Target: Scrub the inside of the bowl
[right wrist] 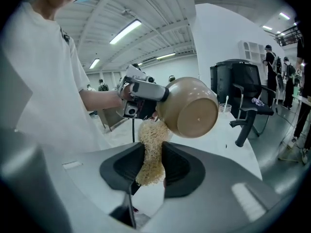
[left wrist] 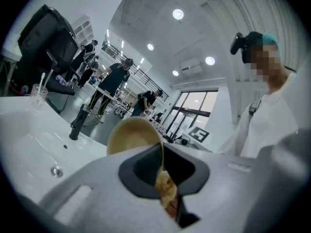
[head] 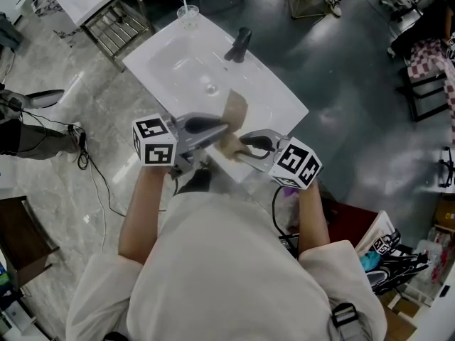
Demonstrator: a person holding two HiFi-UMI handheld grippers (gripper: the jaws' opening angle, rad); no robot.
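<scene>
My left claw (left wrist: 163, 176) is pinched nearly shut on the thin rim of the bowl (right wrist: 189, 108), which hangs tipped on its side above the near edge of the sink (head: 178, 69). My right claw (right wrist: 150, 166) squeezes a scrubber (right wrist: 148, 140) at half width, its top up at the bowl's mouth. I judge the bowl light, stiff and smooth, likely to twist in a rim pinch, so I'd press gently. The scrubber looks soft, springy and fibrous. I can read no brand or writing on either
</scene>
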